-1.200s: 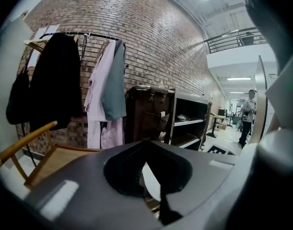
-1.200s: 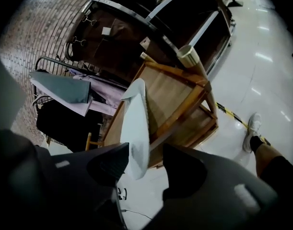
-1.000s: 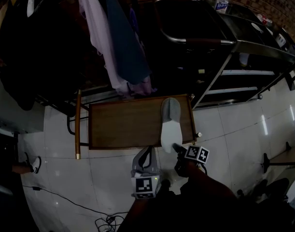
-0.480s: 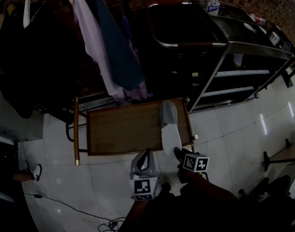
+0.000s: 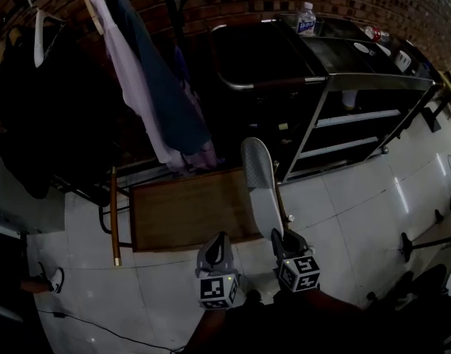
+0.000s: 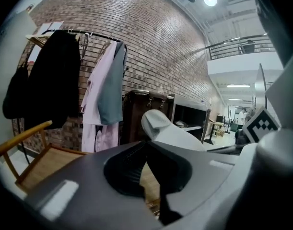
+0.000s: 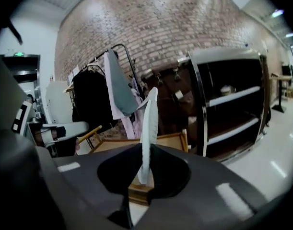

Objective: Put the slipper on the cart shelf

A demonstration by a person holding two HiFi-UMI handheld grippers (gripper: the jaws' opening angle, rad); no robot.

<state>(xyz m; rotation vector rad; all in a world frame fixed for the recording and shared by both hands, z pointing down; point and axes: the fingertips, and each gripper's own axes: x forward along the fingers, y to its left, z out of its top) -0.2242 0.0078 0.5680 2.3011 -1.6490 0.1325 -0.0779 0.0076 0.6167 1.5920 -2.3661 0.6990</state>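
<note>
My right gripper is gripping the pale slipper by one end. Its jaws have just been closing and are now clamping the sole between them. I'm holding the slipper edge-on between the jaws, in the air over the right end of the wooden worktop. Its far end is pointing toward the black cart, short of the cart shelf. My left gripper is hovering just beside the right one, jaws pressed together on nothing.
</note>
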